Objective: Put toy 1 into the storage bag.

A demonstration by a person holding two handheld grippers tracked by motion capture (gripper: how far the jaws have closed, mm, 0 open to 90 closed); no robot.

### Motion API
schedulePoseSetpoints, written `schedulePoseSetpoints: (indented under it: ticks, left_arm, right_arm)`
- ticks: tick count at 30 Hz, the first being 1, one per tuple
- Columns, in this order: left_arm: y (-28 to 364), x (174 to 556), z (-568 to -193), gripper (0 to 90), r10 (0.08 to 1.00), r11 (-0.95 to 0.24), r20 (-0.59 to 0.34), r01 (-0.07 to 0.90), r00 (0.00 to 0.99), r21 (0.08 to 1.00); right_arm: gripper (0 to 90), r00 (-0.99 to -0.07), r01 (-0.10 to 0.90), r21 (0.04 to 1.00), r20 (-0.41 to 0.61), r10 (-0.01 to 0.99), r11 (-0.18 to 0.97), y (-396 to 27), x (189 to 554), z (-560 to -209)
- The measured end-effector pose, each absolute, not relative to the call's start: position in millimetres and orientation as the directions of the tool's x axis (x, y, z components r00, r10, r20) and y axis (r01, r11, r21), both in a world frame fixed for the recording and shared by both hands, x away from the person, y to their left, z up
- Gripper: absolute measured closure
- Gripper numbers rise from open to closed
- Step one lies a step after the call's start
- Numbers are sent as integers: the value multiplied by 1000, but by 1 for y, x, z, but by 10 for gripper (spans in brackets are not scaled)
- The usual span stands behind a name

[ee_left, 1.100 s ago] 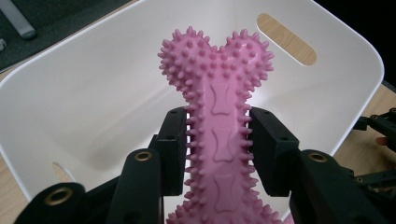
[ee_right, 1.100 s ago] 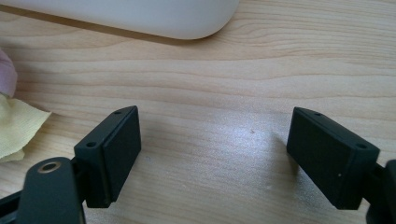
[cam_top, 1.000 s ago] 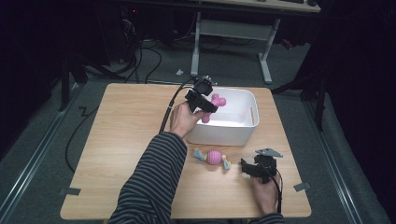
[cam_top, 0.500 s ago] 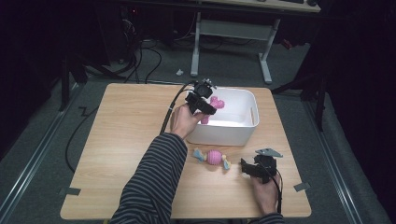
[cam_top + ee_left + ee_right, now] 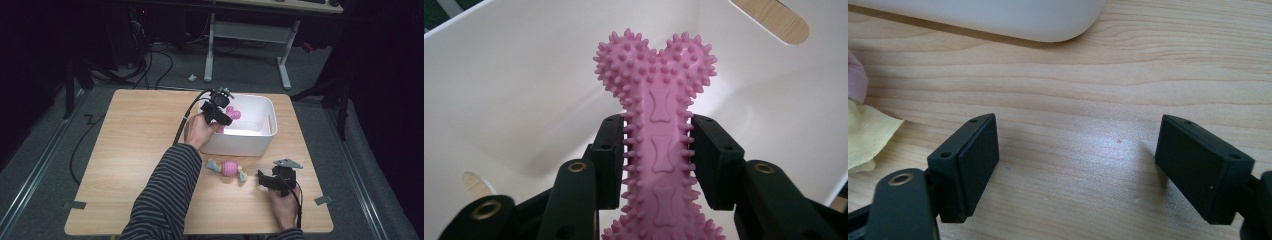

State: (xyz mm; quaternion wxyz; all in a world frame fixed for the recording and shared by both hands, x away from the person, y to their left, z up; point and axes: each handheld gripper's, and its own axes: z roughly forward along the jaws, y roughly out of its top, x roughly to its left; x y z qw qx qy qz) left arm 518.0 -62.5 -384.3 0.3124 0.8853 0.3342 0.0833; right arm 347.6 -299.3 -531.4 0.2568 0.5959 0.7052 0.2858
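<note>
Pink spiky bone [image 5: 659, 145] between left fingers [image 5: 610, 160]

The high view looks forward and down from above the person's side of the worktop [image 5: 140, 150], far enough off to take in the whole top and the floor beyond it. The left gripper view rides on the left claw [image 5: 659, 145] and looks along its jaws, very close, into the white bin [image 5: 524, 75]; it shares with the high view that bin [image 5: 260, 145] and the pink spiked bone [image 5: 659, 100], seen small from above [image 5: 232, 113]. The right gripper view rides on the right claw [image 5: 1075, 160], looking low and close over the wood toward the bin's base [image 5: 998, 17].
</note>
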Motion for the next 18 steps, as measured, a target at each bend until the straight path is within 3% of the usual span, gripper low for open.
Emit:
schedulePoseSetpoints:
  ticks: [18]
  left_arm:
    - [-64, 520, -395, 585, 645, -588, -74, 556, 761, 587]
  right_arm:
    - [177, -154, 694, 710, -18, 988, 121, -299, 348, -531]
